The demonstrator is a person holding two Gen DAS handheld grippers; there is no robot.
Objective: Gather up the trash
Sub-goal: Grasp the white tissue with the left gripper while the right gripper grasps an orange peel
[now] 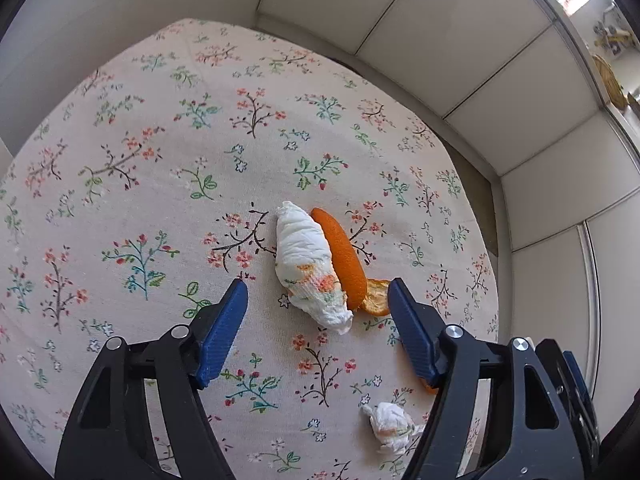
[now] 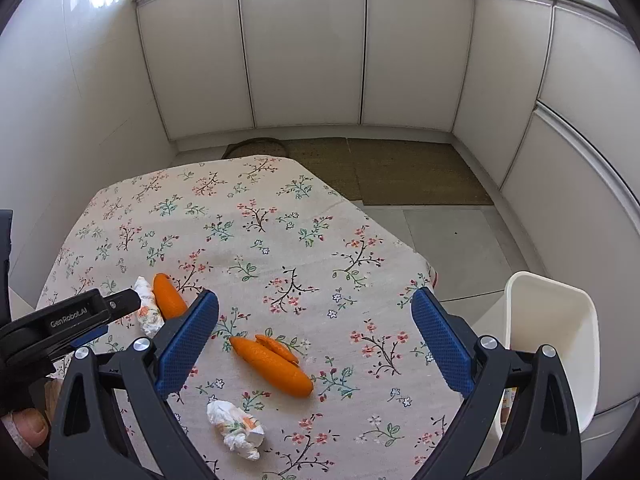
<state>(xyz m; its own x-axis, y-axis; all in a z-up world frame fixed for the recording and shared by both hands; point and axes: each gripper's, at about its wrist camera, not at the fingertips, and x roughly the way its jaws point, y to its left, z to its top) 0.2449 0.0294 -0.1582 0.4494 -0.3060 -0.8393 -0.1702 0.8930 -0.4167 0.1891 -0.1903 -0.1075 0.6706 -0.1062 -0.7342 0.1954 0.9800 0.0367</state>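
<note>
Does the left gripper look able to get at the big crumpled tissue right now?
Probably yes. The left gripper is open, the tissue lies just ahead between its fingers, unobstructed; the peel alongside may get pinched too.

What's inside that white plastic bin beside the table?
The white plastic bin shows only bare white inner walls; no trash is visible in it. Its bottom is hidden behind the right gripper, so I cannot tell whether anything lies there.

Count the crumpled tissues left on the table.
2. One tissue lies beside an orange peel under the left gripper; the other tissue sits near the table's front edge.
</note>
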